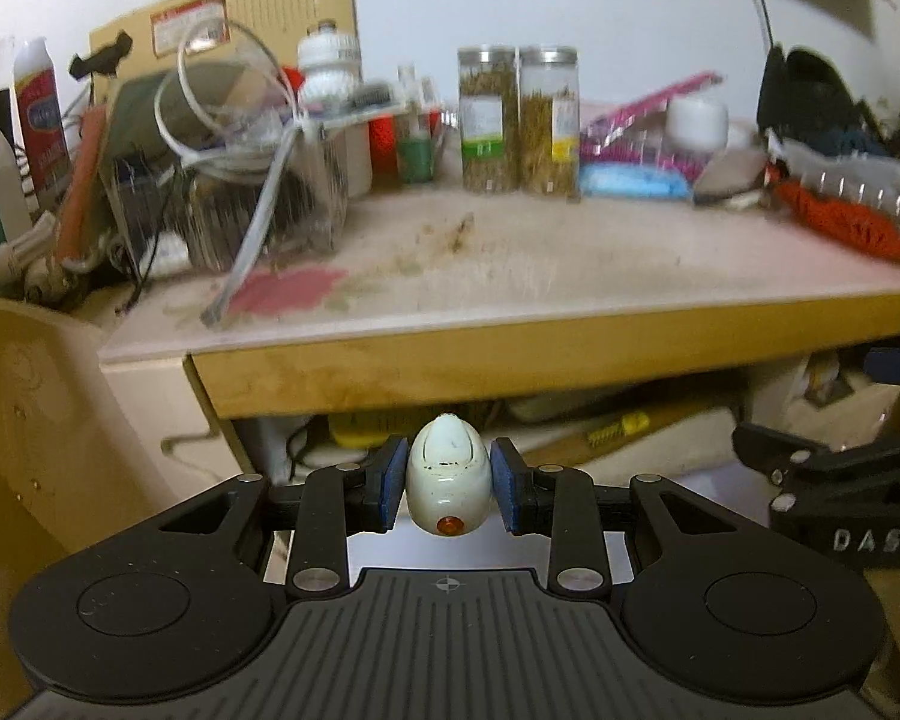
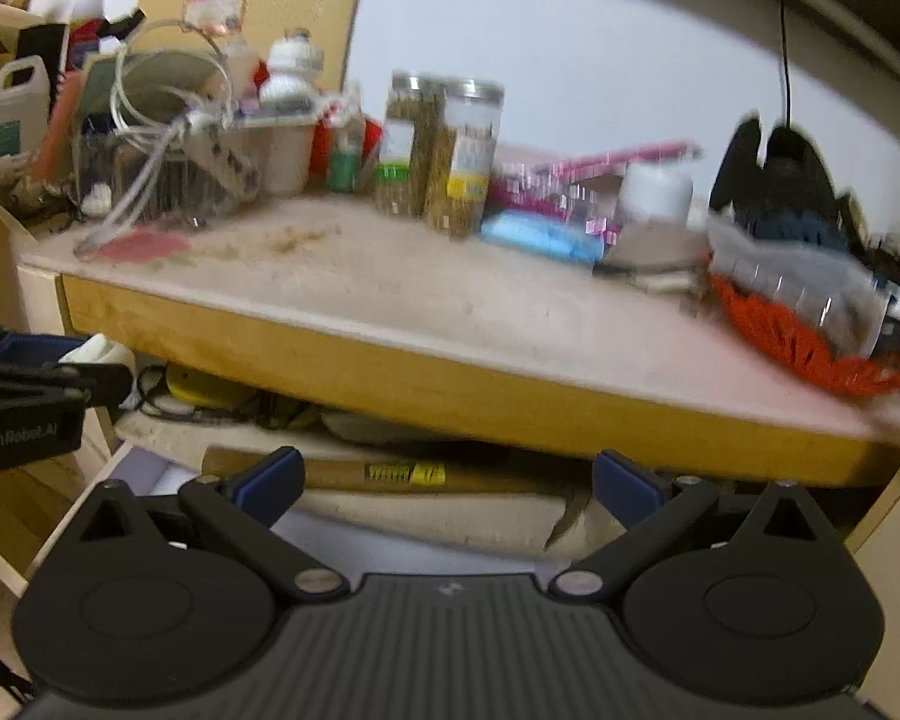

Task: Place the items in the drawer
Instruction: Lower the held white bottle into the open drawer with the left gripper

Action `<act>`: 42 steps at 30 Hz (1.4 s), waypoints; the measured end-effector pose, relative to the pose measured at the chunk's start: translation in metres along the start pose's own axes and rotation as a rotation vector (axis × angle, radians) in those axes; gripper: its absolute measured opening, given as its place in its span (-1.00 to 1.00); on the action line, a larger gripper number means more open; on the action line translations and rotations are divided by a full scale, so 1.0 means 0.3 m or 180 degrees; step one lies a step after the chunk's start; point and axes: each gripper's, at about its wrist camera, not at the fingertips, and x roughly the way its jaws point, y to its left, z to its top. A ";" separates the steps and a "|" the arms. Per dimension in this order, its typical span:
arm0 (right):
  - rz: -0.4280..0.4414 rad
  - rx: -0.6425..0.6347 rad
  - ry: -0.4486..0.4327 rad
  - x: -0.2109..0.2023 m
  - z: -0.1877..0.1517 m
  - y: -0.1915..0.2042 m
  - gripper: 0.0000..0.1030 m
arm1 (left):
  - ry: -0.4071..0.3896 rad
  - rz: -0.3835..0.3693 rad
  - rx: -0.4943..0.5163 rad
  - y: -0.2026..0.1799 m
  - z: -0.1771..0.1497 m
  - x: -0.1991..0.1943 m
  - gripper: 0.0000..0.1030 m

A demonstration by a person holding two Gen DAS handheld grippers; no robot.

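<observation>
The left gripper (image 1: 448,483) is clenching a white egg-shaped gadget (image 1: 448,489) over the open drawer (image 2: 150,474) (not yet placed); the right gripper (image 2: 447,483) is hanging released, empty.

Two jars (image 1: 517,120), one white egg-shaped item (image 1: 448,483), two grippers (image 1: 448,483).

Two herb jars (image 1: 517,120) upright, blue cloth (image 1: 633,181) beside, red knit (image 1: 840,222)
</observation>
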 end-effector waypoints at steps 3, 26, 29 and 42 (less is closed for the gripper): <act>0.0011 0.0126 0.0296 0.038 -0.015 -0.016 0.99 | 0.0155 0.0001 -0.0019 0.004 -0.015 0.025 -0.43; 0.0157 0.0538 0.1985 0.254 -0.211 -0.025 0.99 | 0.1397 -0.0151 -0.0184 0.046 -0.167 0.199 -0.43; 0.0184 0.0528 0.2083 0.276 -0.218 -0.016 0.99 | 0.1508 -0.0165 -0.0194 0.051 -0.181 0.209 -0.43; 0.0210 0.0570 0.2315 0.321 -0.258 -0.007 0.99 | 0.1782 -0.0204 -0.0184 0.050 -0.191 0.268 -0.43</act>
